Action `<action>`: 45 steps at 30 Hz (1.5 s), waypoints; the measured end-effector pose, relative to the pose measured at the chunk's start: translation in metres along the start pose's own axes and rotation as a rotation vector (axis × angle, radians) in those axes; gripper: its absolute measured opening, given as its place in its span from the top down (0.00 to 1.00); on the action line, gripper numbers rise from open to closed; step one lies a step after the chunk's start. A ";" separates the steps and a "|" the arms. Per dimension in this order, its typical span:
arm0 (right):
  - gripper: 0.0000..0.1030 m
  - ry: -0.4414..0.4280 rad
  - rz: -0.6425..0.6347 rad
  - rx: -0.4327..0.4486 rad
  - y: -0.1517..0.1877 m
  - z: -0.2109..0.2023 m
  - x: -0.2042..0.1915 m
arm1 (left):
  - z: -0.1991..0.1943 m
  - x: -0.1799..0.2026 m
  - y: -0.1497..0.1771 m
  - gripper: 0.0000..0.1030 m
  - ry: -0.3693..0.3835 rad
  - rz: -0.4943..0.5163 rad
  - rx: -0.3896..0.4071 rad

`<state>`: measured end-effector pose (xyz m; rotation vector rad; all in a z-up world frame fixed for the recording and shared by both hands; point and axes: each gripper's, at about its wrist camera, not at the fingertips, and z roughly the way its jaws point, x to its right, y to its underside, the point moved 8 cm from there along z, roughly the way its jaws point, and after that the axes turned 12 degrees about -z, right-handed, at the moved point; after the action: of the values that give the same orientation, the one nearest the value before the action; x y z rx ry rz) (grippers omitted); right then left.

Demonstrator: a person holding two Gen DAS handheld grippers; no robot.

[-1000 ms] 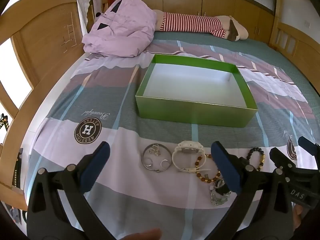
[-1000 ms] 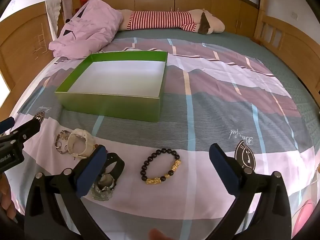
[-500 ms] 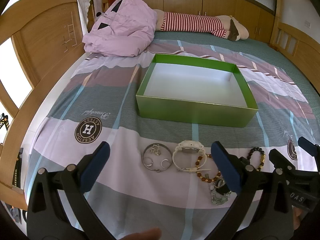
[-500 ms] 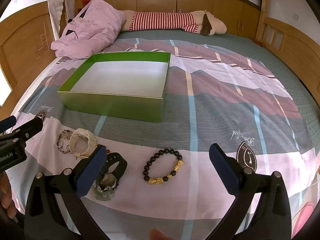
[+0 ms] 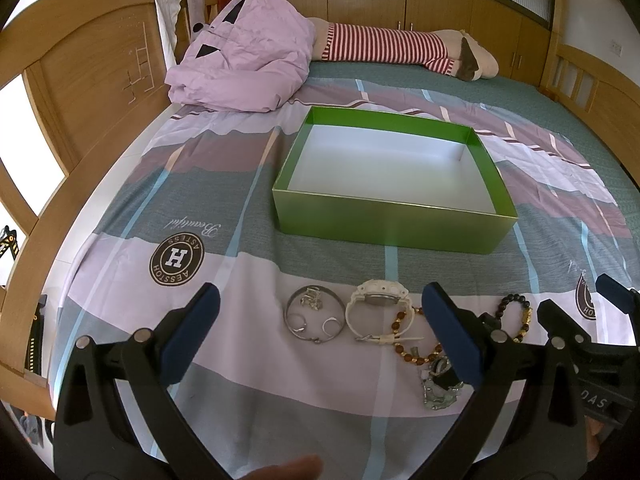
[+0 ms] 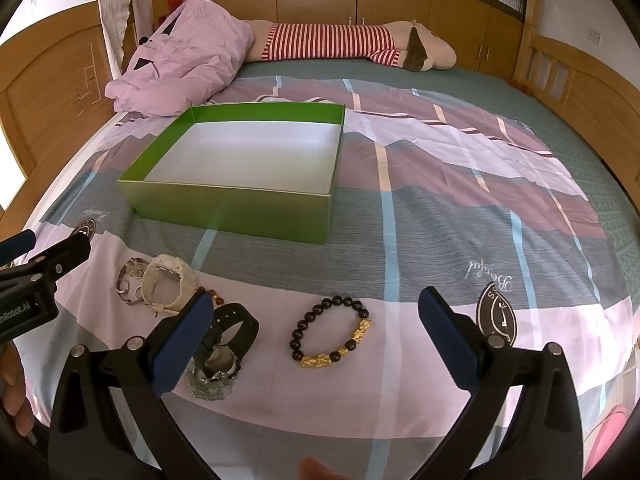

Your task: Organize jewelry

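Observation:
An empty green box (image 5: 394, 228) (image 6: 240, 210) with a white inside sits on the bedspread. In front of it lies jewelry: a silver bangle with rings (image 5: 314, 316), a white watch (image 5: 376, 308) (image 6: 170, 284), a brown bead bracelet (image 5: 412, 350), a black watch (image 6: 230, 332) and a black-and-gold bead bracelet (image 6: 332, 338) (image 5: 516, 316). My left gripper (image 5: 320, 326) is open above the bangle and white watch. My right gripper (image 6: 316, 322) is open above the black-and-gold bracelet. Both hold nothing.
A pink jacket (image 5: 244, 64) and a striped plush toy (image 5: 400, 50) lie at the far end of the bed. Wooden bed boards (image 5: 84, 76) rise on the left and right. The right gripper shows at the right edge of the left wrist view (image 5: 592, 356).
Both grippers have drawn back slightly and stayed open. The jewelry and box have not moved.

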<state>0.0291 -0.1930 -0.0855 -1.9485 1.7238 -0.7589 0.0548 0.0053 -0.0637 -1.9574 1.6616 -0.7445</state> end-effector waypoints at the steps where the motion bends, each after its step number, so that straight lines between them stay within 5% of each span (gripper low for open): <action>1: 0.01 0.000 0.000 0.001 0.000 0.000 0.000 | 0.000 0.000 0.000 0.02 -0.001 0.000 0.001; 42: 0.01 0.007 -0.089 -0.004 0.000 0.004 -0.008 | 0.009 -0.007 0.001 0.02 0.004 0.017 -0.014; 44: 0.10 0.003 -0.065 -0.014 0.000 0.006 -0.001 | 0.013 -0.011 -0.002 0.02 0.004 0.015 -0.034; 45: 0.18 -0.005 -0.053 -0.035 0.001 0.009 0.003 | 0.017 -0.016 -0.003 0.13 -0.004 0.004 -0.054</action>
<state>0.0344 -0.1967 -0.0932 -2.0254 1.6990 -0.7464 0.0665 0.0215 -0.0763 -1.9907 1.6999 -0.7005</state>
